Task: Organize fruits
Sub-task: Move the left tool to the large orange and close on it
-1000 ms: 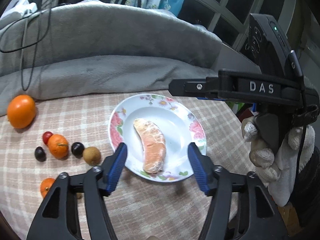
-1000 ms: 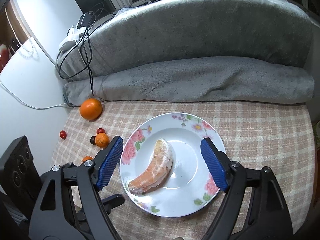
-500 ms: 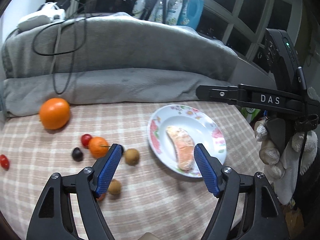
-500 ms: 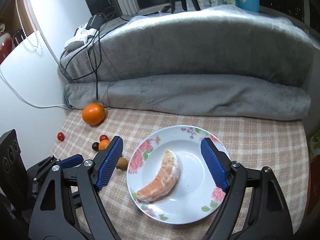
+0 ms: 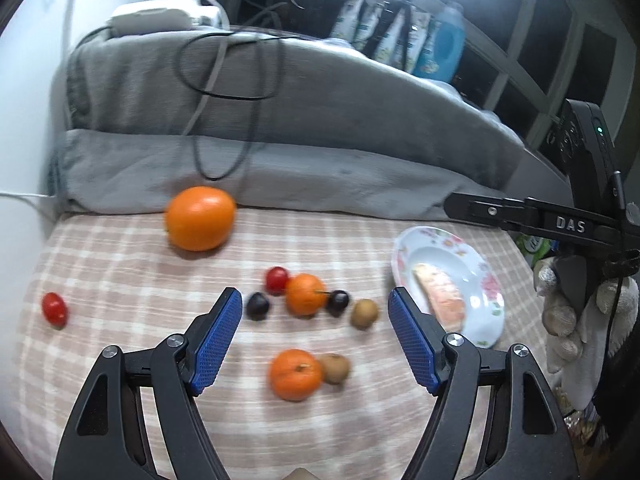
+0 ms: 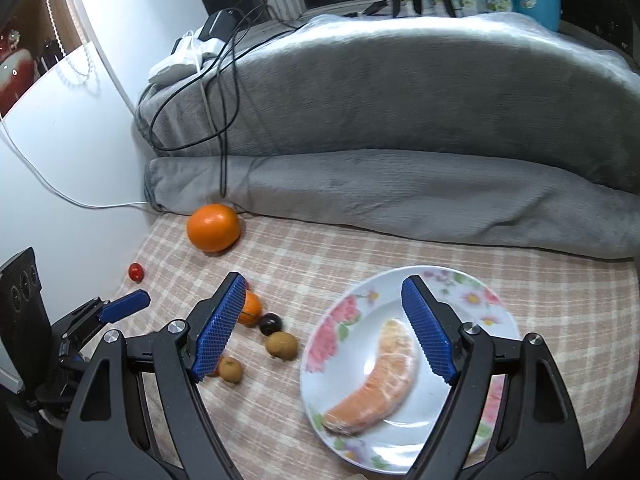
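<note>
My left gripper is open and empty, hovering over a cluster of small fruit on the checked cloth: a small orange, two dark grapes, a cherry tomato, a longan, plus a nearer small orange touching a second longan. To the right, the floral plate holds a peeled citrus segment. My right gripper is open and empty above the plate's left rim, with the segment by its right finger.
A big orange lies by the grey blanket roll at the back. A lone cherry tomato sits far left. Cables trail over the blanket. A white wall borders the table's left edge. A gloved hand holds the right gripper.
My left gripper swung left from over the plate to above the small fruit cluster, and its jaws widened slightly. The right gripper drifted left, so the plate now sits to its right.
</note>
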### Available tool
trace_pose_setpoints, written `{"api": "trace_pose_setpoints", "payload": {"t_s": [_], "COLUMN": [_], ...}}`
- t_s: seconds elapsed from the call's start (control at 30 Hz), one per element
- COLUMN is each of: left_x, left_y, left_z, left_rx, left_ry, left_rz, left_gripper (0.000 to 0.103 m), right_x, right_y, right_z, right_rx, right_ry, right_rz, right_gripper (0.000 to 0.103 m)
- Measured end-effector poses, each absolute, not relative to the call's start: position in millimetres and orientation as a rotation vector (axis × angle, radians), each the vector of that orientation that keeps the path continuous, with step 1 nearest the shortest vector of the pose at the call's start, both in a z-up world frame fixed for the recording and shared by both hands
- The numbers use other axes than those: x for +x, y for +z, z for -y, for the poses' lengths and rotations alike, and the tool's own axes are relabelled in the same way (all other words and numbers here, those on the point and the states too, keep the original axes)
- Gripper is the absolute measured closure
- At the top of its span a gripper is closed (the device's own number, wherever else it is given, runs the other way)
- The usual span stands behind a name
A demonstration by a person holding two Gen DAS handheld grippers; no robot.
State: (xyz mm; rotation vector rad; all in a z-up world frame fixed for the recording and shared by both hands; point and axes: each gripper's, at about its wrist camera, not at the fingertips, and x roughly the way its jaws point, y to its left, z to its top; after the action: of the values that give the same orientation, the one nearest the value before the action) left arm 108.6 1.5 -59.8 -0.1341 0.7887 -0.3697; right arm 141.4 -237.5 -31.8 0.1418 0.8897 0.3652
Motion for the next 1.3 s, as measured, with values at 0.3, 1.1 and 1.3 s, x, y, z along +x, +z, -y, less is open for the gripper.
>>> {"api": "trace_pose_setpoints", "payload": {"t_s": [0.3, 1.1, 1.3], "left_x": [127.3, 204.7, 219.2], "left_y": [-66.4, -110.2, -120.4], "left_z": [-37.9, -71.3, -73.8], "left_rx": [-0.15, -0.179, -0.2], "left_ry": [-0.325, -0.344, -0.348], "left_rz": [-0.794, -0.867, -0.889], "left_gripper": [0.027, 0.028, 0.028], "right_x": [168.5, 247.3, 261.7], "right_y": [-39.2, -79.5, -95.6], "right_z": [197.4, 104.9, 96.0], "right_rx": [0.148, 0.303, 0.334], "right_ry": [0.421, 0.535, 0.534], "right_rz": [-0.938, -1.103, -1.142], "right_gripper": [0.02, 0.02, 0.02]}}
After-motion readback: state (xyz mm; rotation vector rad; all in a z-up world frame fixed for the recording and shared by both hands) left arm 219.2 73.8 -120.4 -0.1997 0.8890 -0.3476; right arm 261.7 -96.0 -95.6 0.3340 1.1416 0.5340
